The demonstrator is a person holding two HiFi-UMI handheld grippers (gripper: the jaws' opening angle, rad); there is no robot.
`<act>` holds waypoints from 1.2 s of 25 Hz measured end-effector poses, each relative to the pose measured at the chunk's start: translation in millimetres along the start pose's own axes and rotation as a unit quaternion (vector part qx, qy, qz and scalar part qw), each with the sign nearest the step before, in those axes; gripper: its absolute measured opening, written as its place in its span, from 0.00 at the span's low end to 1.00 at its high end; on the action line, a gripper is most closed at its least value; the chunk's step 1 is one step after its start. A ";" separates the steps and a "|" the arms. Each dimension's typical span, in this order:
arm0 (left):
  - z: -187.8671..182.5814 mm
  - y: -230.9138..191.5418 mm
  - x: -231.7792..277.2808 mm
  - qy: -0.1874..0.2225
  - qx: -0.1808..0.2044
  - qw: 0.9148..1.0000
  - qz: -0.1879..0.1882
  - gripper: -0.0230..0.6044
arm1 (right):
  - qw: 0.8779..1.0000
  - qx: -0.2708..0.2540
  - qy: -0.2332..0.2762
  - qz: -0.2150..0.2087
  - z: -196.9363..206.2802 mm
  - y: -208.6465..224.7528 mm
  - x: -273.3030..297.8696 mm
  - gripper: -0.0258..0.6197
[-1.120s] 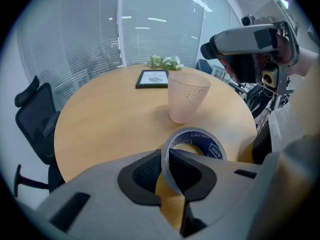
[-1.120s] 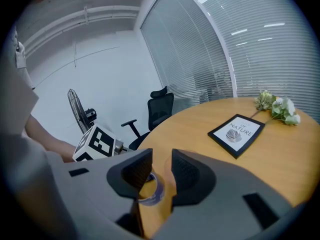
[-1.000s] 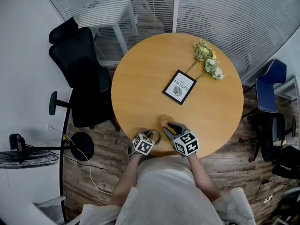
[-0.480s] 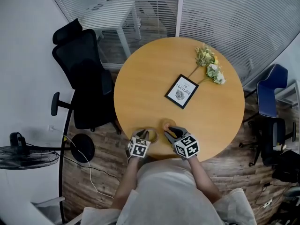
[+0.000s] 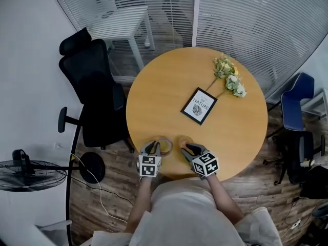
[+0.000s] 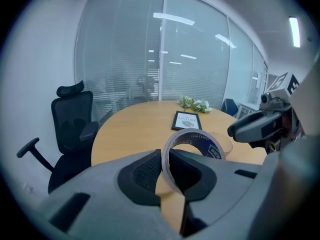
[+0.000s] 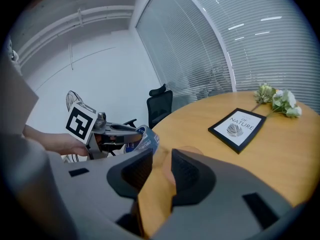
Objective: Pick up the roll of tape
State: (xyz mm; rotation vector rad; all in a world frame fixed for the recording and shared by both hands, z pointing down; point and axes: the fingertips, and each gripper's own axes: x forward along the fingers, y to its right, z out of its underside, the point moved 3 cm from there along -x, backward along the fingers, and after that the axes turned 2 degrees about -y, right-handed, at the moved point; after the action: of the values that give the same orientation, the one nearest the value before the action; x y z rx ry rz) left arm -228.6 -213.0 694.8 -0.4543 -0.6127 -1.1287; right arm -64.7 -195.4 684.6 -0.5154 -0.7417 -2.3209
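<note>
The left gripper [image 5: 152,147] gripped the roll of tape [image 5: 164,146] at the near edge of the round table [image 5: 159,101], the right gripper [image 5: 190,149] close beside it; a framed print [image 5: 199,105] lay beyond.

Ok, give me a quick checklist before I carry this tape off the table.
1. Left gripper shut on the roll of tape: ok.
2. Pads pinch the ring's wall, one inside, one outside: ok.
3. Roll clear of the table: cannot tell.
4. Right gripper open, nothing between its jaws: ok.
5. Picture frame and flowers far from the roll: ok.
</note>
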 end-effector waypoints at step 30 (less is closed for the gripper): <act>-68.5 -0.9 -42.5 0.149 -0.051 0.987 -0.001 0.12 | 0.999 0.006 0.022 0.031 -5.0 9.8 -5.3 0.20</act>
State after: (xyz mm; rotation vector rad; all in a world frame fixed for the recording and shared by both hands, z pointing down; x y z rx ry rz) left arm -226.9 -226.6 615.3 -0.3630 -0.2941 -1.2062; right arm -55.1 -202.4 681.7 -0.4733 -0.7095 -2.2616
